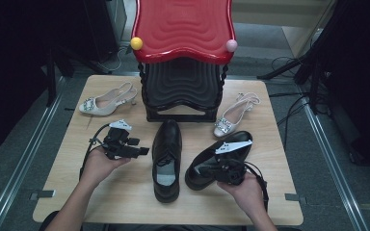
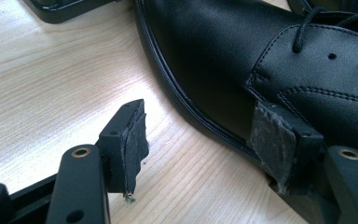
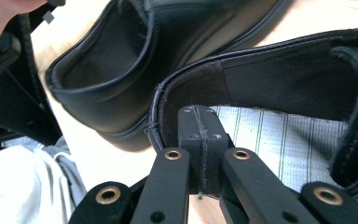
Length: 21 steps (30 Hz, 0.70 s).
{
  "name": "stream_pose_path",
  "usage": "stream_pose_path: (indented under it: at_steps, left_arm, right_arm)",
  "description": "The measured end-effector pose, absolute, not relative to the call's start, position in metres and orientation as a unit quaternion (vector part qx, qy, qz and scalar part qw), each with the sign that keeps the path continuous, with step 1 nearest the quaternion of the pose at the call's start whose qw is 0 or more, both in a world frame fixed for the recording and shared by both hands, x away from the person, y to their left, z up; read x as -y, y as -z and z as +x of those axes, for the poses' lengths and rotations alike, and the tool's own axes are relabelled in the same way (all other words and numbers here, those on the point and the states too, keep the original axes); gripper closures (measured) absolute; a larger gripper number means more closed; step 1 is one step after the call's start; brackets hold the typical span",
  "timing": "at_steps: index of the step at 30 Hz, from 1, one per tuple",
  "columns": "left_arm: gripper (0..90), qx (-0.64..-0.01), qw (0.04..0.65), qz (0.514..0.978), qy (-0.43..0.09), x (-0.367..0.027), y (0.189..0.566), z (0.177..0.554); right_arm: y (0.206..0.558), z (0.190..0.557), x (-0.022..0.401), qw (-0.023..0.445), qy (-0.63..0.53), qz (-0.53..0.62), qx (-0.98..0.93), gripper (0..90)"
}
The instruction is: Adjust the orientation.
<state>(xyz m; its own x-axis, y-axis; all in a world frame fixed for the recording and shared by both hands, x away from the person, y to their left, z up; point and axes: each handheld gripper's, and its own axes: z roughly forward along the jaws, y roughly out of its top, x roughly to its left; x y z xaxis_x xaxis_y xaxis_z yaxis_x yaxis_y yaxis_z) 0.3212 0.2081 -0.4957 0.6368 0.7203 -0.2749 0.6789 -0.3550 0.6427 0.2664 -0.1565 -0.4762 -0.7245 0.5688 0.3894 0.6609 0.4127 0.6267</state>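
A light wooden desk carries four shoes and a rack: two black leather shoes — one at the middle, one to its right — two pale slingback heels (left, right), and a black-and-red rack at the far edge.

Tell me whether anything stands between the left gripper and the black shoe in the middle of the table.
Nothing visible does. The left gripper is open, with bare table under its jaws, and one pad already sits against the side of the middle black shoe. The shoe rack stands behind the shoe's toe, out of the way.
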Motion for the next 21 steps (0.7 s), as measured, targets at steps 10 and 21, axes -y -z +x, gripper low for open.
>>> stream_pose_path:
  at_steps: [10,21]
  left_arm:
    - [35.8,-0.424,0.373,0.824,-0.027,-0.207,0.496,0.321]
    - [35.8,-0.423,0.373,0.825,-0.028,-0.207,0.496,0.321]
  right_arm:
    - [0.478,0.244,0.142,0.074,0.399,-0.334,0.851,90.0]
    - [0.459,0.248,0.181,0.0,0.438,-0.373,0.818,90.0]
